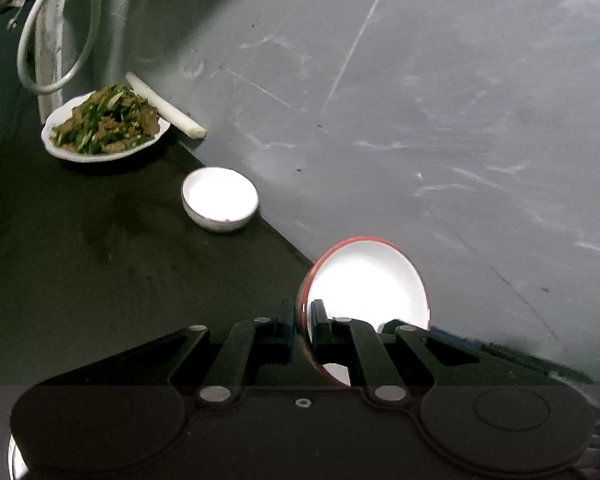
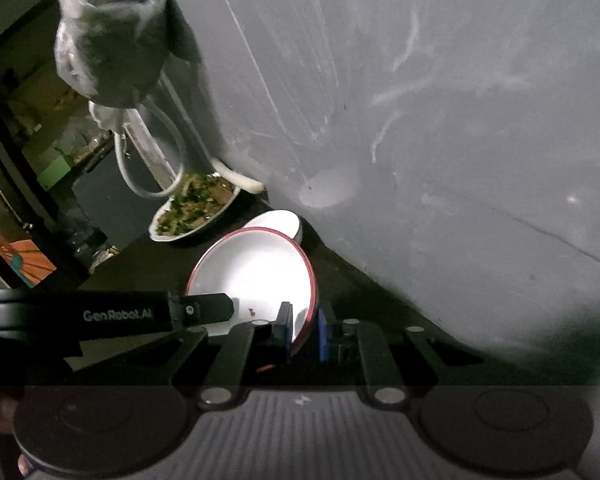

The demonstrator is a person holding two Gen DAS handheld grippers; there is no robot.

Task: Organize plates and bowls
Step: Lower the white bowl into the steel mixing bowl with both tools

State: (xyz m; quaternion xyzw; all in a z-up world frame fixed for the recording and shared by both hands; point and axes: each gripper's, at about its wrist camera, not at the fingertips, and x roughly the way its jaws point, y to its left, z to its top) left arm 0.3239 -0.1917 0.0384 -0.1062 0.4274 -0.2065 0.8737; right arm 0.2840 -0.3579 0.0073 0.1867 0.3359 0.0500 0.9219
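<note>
A red bowl with a white inside (image 1: 367, 280) hangs tilted above the dark counter (image 1: 100, 260), gripped on two sides. My left gripper (image 1: 301, 312) is shut on its rim, one pad inside and one outside. In the right wrist view my right gripper (image 2: 304, 316) is shut on the same red bowl's (image 2: 256, 272) near rim, and the left gripper (image 2: 204, 308) reaches in from the left. A small white bowl (image 1: 220, 196) stands empty on the counter by the wall. Beyond it sits a white plate of stir-fried greens and meat (image 1: 104, 124).
A white leek stalk (image 1: 164, 106) lies against the grey wall (image 1: 419, 120) behind the plate. A white hose loop (image 1: 60, 40) hangs at the far left. A plastic bag (image 2: 112, 32) hangs above the plate (image 2: 192, 208) in the right wrist view.
</note>
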